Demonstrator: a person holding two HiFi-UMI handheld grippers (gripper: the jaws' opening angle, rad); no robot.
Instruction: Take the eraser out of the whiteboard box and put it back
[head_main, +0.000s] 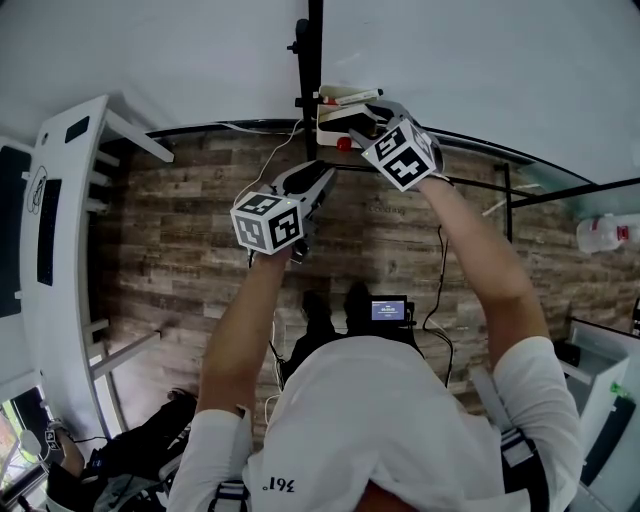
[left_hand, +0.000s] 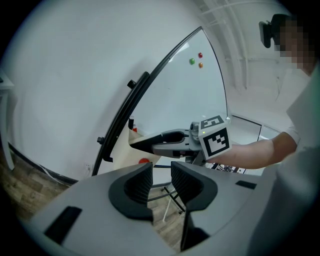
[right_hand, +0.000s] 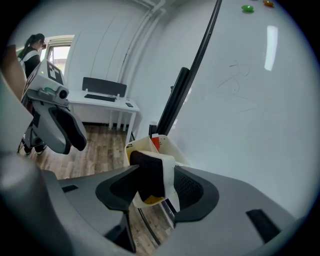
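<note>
The eraser (right_hand: 151, 172), black felt on a white body, sits between the jaws of my right gripper (right_hand: 156, 176), which is shut on it just above the cream whiteboard box (right_hand: 162, 146). A red marker stands in that box. In the head view my right gripper (head_main: 358, 112) reaches into the box (head_main: 332, 112) at the foot of the whiteboard. My left gripper (head_main: 322, 174) hovers lower left of the box, apart from it. Its jaws (left_hand: 161, 180) stand a little apart with nothing between them. From there I see the right gripper (left_hand: 150, 142) at the box (left_hand: 134, 138).
The whiteboard (head_main: 480, 60) fills the far side on a black stand (head_main: 314, 60), with coloured magnets (left_hand: 192, 61) on it. A white desk (head_main: 60, 250) stands at the left and a small screen device (head_main: 389, 310) lies on the wooden floor. A person (right_hand: 30, 50) stands far off.
</note>
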